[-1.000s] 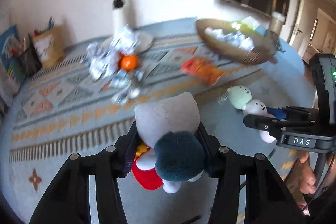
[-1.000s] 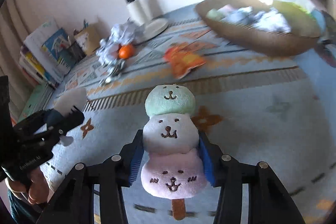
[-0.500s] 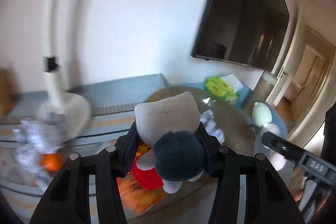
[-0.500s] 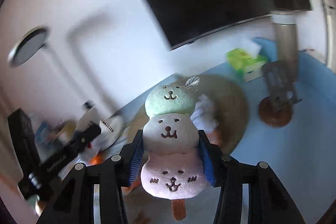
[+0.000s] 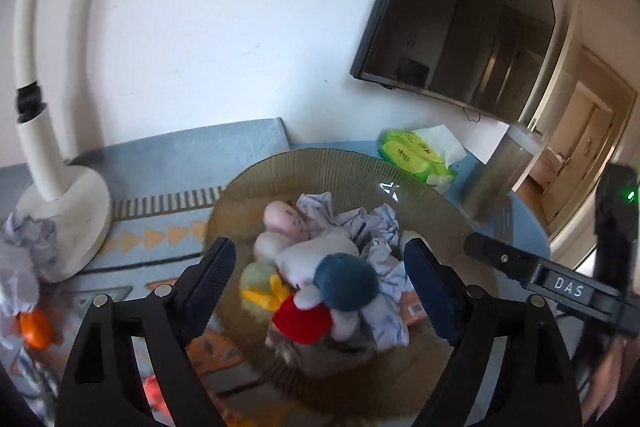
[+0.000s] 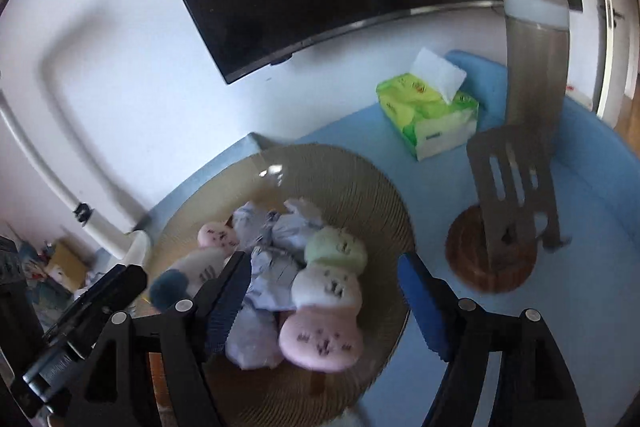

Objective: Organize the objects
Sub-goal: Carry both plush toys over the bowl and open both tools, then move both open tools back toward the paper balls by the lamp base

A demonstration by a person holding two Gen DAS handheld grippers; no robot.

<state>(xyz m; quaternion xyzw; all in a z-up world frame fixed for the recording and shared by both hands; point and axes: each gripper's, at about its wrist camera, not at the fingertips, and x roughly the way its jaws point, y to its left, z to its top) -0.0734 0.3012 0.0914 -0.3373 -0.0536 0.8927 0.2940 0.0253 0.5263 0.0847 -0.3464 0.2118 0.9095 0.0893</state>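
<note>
Label "DAS" on right claw point(image 5: 500, 259) — green tissue pack point(image 6: 428, 115) print unreadable.

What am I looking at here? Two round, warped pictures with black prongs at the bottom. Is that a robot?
No robot: a person holds a two-fingered gripper in each hand, each carrying a wide-angle camera looking along its fingers. One picture comes from the left gripper, the other from the right gripper. Both hang over a round woven basket on a blue rug, filled with crumpled paper and plush toys. Their jaws have just been opening: the blue-headed plush and the three-ball plush lie loose in the basket, gripped by nothing. A tissue pack sits nearby.
</note>
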